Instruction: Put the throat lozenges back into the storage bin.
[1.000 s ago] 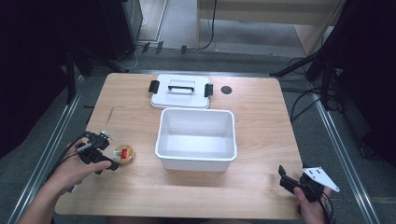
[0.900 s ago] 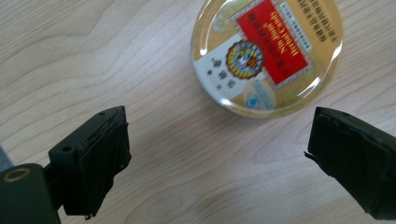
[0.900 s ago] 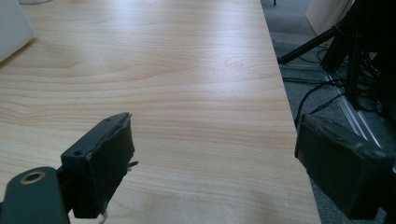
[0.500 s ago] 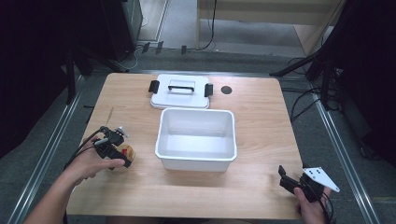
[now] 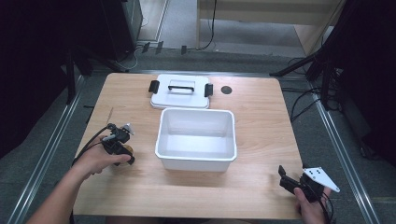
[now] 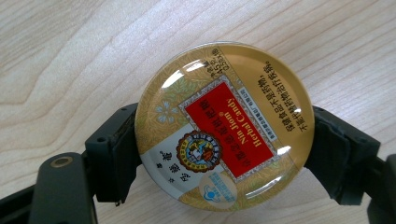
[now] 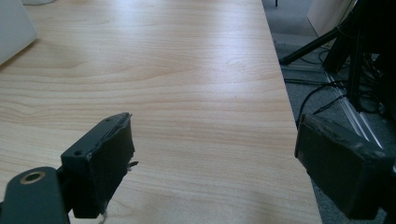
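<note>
Candy tin (image 6: 223, 126), centre frame: left gripper (image 6: 224, 158) jaws just closed onto rim, apparently gripping; lift next. Right gripper (image 7: 212, 172) apart, idle.

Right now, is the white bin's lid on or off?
Off. The lid lies flat on the table behind the open, empty white bin.

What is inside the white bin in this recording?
The white bin looks empty in the high view: bare white floor and walls. Its near wall hides the floor strip just behind it. The lid lies behind it on the table.
</note>
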`<action>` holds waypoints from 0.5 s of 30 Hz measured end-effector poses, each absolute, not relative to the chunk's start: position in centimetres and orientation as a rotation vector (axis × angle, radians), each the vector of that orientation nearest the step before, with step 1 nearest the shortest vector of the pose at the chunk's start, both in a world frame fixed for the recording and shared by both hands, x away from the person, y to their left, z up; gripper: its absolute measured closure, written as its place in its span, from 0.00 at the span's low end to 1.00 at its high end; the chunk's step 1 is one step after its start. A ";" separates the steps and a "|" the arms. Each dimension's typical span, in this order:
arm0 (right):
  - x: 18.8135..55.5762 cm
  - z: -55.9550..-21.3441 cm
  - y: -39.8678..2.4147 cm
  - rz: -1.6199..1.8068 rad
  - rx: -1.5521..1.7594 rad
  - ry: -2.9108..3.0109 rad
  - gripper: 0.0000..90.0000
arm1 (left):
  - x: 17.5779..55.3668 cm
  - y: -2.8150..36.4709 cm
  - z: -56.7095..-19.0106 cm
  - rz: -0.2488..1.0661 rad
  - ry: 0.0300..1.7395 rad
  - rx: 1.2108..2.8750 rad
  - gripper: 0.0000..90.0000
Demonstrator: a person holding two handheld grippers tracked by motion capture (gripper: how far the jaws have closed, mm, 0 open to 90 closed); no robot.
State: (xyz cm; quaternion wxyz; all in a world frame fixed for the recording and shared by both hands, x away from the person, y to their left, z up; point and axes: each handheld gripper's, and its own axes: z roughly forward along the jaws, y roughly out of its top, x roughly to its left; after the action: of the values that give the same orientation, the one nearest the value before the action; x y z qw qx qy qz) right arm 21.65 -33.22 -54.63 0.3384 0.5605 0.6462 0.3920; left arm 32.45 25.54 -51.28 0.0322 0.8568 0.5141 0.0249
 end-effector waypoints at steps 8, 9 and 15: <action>21.7 -54.6 -33.2 1.022 1.462 1.684 0.13 | 32.2 25.9 -49.7 0.027 1.499 2.621 0.23; 21.7 -54.6 -33.2 1.021 1.462 1.684 0.13 | 32.2 25.9 -49.4 0.030 1.491 2.617 0.23; 21.7 -54.6 -33.2 1.017 1.461 1.684 0.13 | 32.2 25.4 -47.2 0.073 1.408 2.656 0.23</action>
State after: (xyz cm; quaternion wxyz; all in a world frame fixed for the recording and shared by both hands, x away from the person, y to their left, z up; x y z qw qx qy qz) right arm 21.68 -33.19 -54.64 0.3385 0.5610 0.6467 0.3905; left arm 32.22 25.45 -47.18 0.0673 0.8813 0.4671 0.0242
